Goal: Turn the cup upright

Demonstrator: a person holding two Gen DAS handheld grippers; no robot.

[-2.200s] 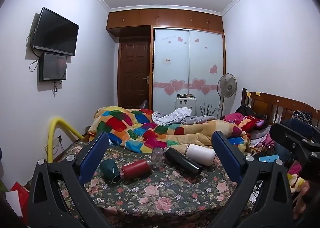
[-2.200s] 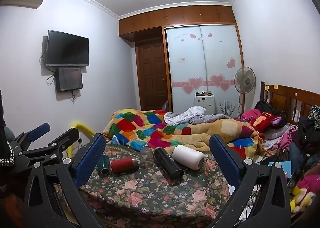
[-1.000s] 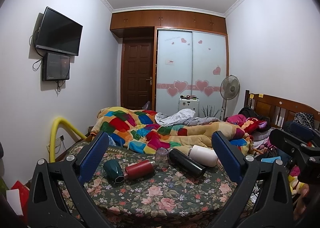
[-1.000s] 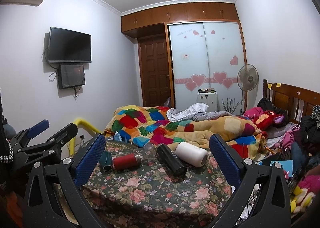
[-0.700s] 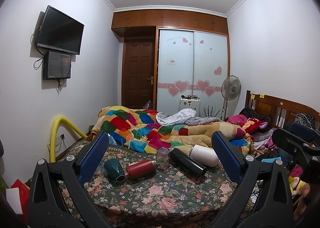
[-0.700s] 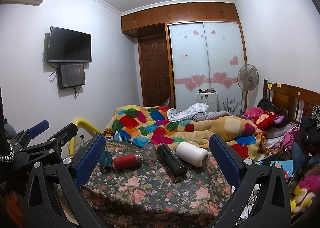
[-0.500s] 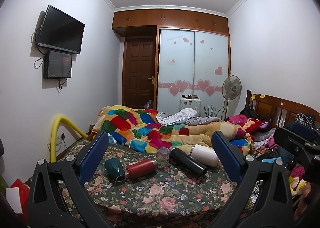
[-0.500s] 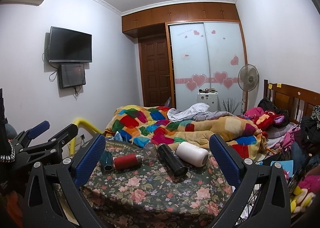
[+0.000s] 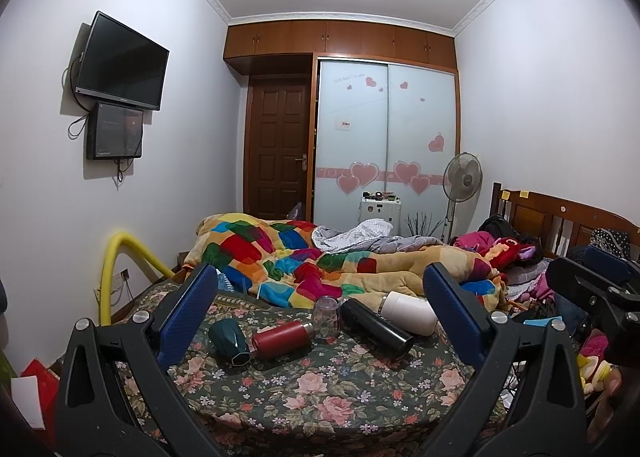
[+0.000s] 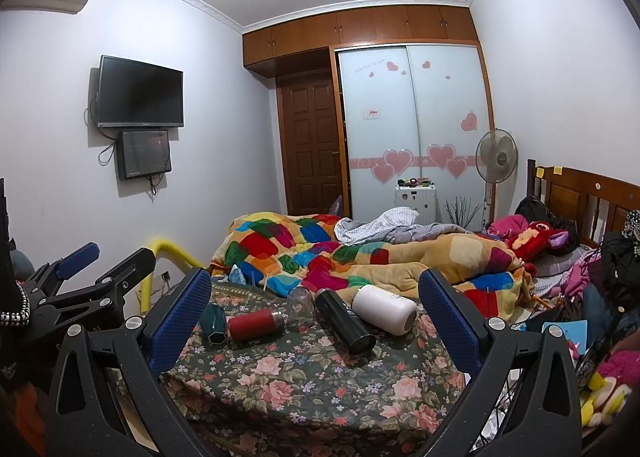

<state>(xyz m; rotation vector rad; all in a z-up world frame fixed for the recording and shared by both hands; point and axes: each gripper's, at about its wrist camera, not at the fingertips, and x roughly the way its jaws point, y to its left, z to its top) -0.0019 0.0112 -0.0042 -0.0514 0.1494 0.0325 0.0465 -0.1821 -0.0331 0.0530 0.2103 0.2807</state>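
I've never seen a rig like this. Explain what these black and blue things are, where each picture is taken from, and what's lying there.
No robot: a person holds a two-finger clamp in each hand, each carrying a forward-looking camera. One picture looks along the left gripper, the other along the right gripper. Both are open and hold nothing. On the floral cloth lie a green cup, red flask, black flask and white flask, all on their sides. A clear cup stands between them.

Cups (image 9: 328,319) in row on bedspread (image 9: 320,389) (quilt (image 9: 304,257) behind).
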